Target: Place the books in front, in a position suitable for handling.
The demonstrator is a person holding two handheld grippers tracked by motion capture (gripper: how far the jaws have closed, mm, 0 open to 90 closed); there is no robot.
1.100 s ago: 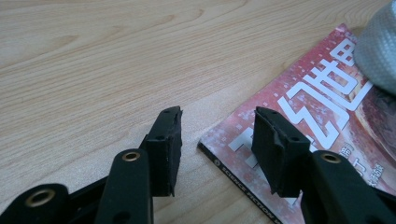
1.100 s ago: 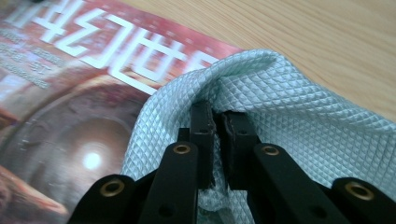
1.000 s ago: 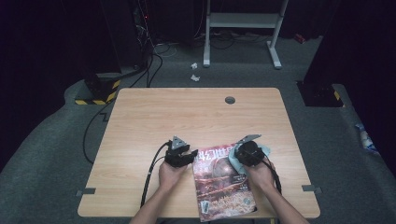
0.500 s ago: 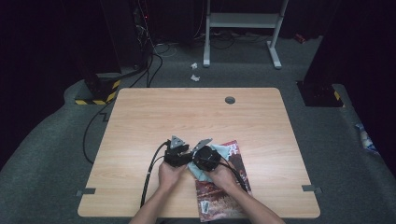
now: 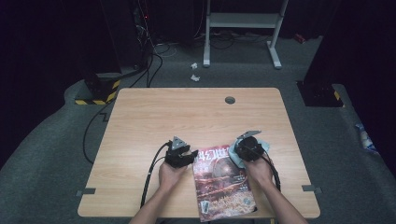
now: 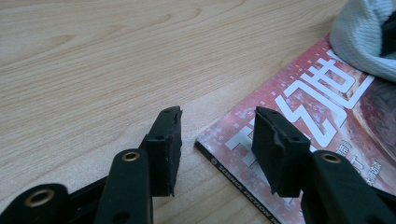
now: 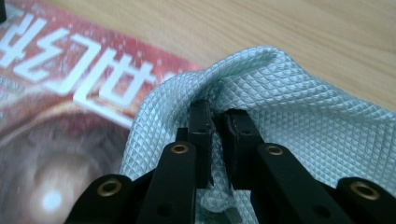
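High view cuts off the near edge of one glossy red science-fiction magazine (image 5: 223,184), which lies flat on the pale wooden tabletop (image 5: 196,112) between two hands. One pale blue waffle-weave cloth (image 5: 259,148) sits at the magazine's far right corner, mostly hidden under the right tool (image 5: 246,148). Right gripper view shows that tool's jaws pinched on a fold of the cloth (image 7: 289,107), which covers part of the magazine's title. Left tool (image 6: 215,140) stands with jaws apart, one on either side of the magazine's far left corner (image 6: 299,102); whether either touches it is unclear.
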